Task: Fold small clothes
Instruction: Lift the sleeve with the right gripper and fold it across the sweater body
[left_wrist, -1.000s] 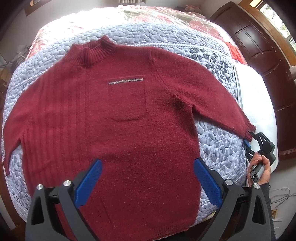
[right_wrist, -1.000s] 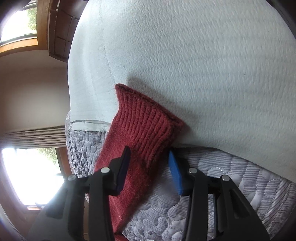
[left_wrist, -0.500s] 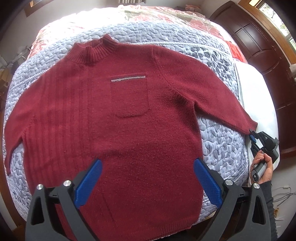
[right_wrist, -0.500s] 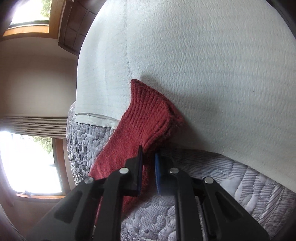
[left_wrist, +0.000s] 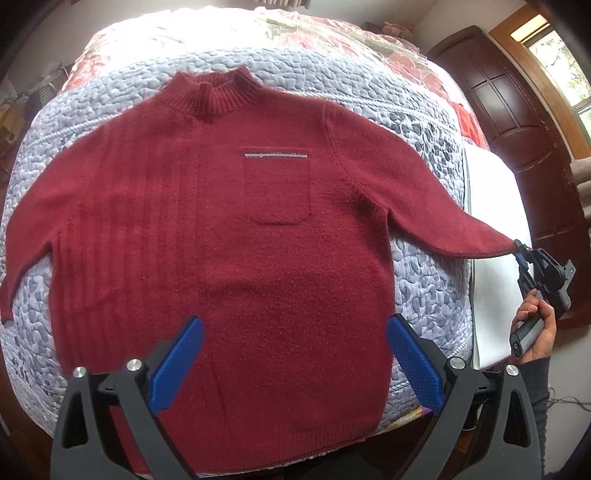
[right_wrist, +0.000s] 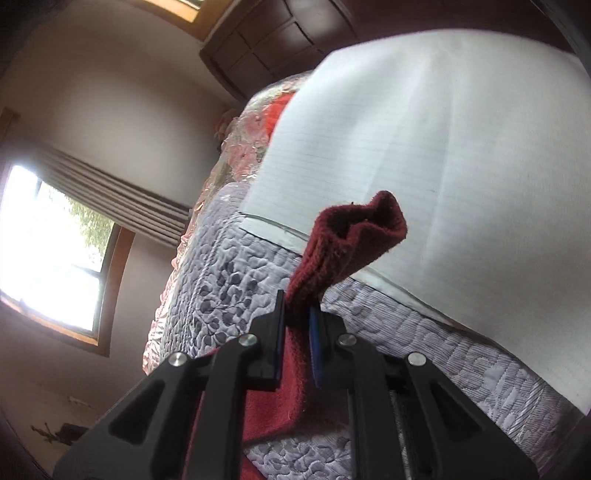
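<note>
A dark red knit sweater with a chest pocket lies flat, front up, on a grey quilted bed cover. My left gripper hovers open above the sweater's lower body, blue pads wide apart, holding nothing. The right gripper, held by a hand at the bed's right edge, pinches the right sleeve's cuff. In the right wrist view my right gripper is shut on the cuff, which is lifted off the cover and droops open above the jaws. The left sleeve lies spread out.
A white sheet covers the bed's right side beyond the quilted cover, also seen as the white sheet in the right wrist view. A dark wooden door stands at the right, a window further off. A floral blanket lies at the bed's far end.
The right gripper closed on the sleeve cuff and has lifted it off the bed, pulling the sleeve outward. The left gripper has stayed open over the sweater.
</note>
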